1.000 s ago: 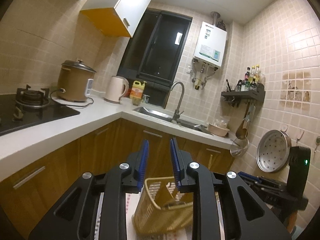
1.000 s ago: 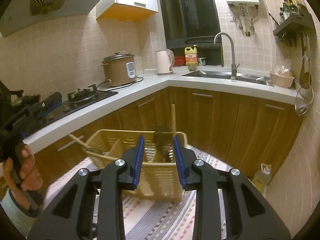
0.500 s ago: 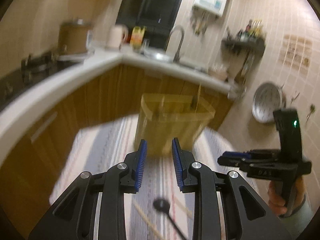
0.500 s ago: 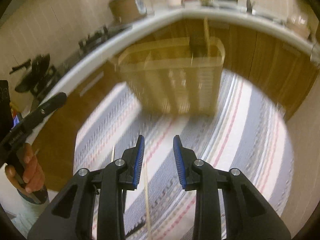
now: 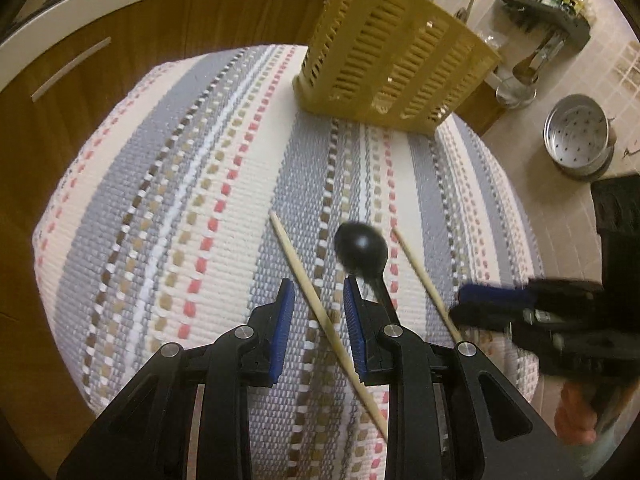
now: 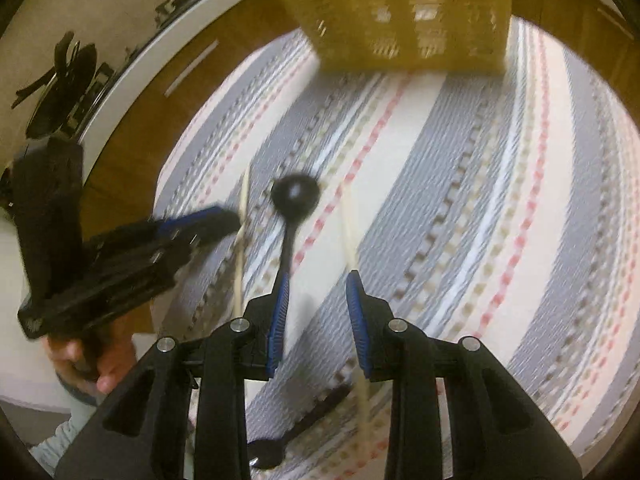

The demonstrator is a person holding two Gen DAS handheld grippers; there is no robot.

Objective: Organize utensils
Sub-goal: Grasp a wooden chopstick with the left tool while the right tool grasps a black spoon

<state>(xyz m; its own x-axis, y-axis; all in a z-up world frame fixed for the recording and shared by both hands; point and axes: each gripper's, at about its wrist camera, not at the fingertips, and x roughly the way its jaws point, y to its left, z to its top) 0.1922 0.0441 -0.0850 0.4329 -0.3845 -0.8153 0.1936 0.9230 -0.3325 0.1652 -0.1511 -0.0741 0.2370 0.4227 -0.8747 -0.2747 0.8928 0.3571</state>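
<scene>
On the striped cloth (image 5: 168, 200) lie a black spoon (image 5: 362, 246) and two wooden chopsticks. My left gripper (image 5: 317, 284) is open just above the cloth. The left chopstick (image 5: 296, 264) runs between its fingers without being pressed, and the spoon's handle goes under its right finger. The second chopstick (image 5: 424, 284) lies further right, by my right gripper (image 5: 492, 300). In the right wrist view my right gripper (image 6: 318, 280) is open over bare cloth, between the spoon (image 6: 296, 194) and a chopstick (image 6: 350, 224). The yellow slotted basket (image 5: 392, 52) stands at the far end.
Another dark utensil (image 6: 296, 428) lies near the cloth's front edge. Wooden cabinets (image 5: 120, 40) under a white counter ring the table. A metal steamer pan (image 5: 576, 140) and a shelf (image 5: 548, 4) hang on the tiled wall to the right. A hand (image 6: 80, 356) holds the left gripper (image 6: 196, 220).
Both grippers have tipped down from facing the kitchen and sunk toward the cloth. The basket has slid to the top of both views, and the spoon and chopsticks now lie at the fingertips.
</scene>
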